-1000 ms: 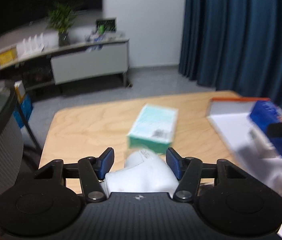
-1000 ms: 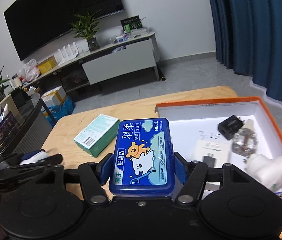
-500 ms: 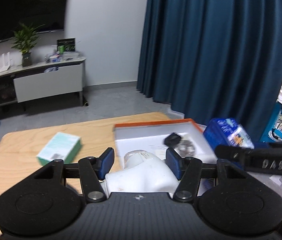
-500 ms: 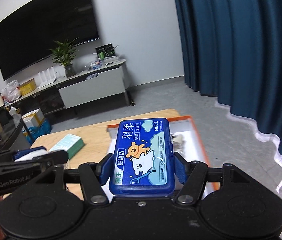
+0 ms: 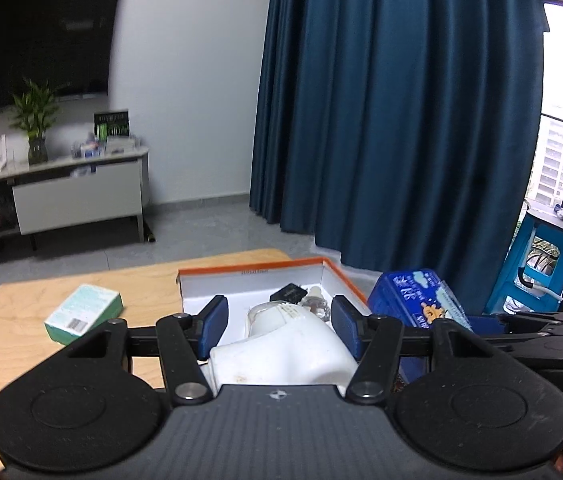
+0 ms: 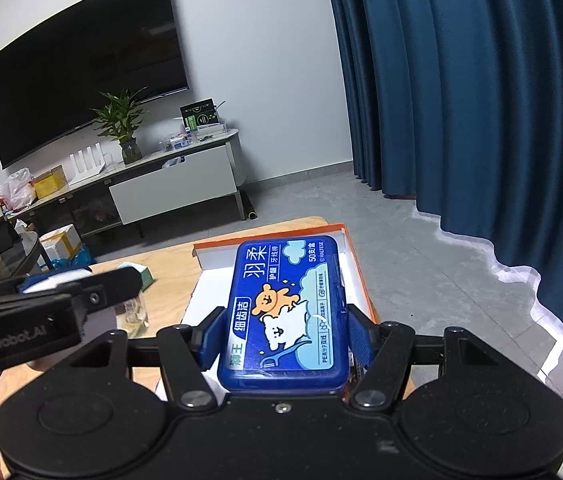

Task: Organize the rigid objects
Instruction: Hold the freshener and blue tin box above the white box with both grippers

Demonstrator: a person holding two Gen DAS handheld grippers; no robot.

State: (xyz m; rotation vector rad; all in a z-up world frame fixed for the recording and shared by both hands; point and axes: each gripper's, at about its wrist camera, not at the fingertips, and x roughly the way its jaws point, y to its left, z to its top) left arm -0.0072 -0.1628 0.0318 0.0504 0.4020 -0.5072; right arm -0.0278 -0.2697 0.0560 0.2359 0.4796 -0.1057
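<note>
The left gripper (image 5: 279, 330) is closed on a white plastic plug-in device (image 5: 281, 344), its blue pads pressing the body from both sides. The device is held above the near end of the orange-rimmed white box (image 5: 249, 272), which lies on the wooden table (image 5: 29, 356). Inside the box, a black adapter (image 5: 288, 292) and a clear glass bottle (image 5: 315, 300) lie near the far wall. A green-and-white carton (image 5: 83, 314) lies on the table, well apart to the left of the box.

The right gripper (image 6: 283, 338) is clamped on a blue floss-pick case (image 6: 285, 312) with a bear print, lid facing up. The case is held over the box's right side (image 6: 355, 256). In the right wrist view, the left gripper (image 6: 41, 312) appears at the left edge, beside the case.
</note>
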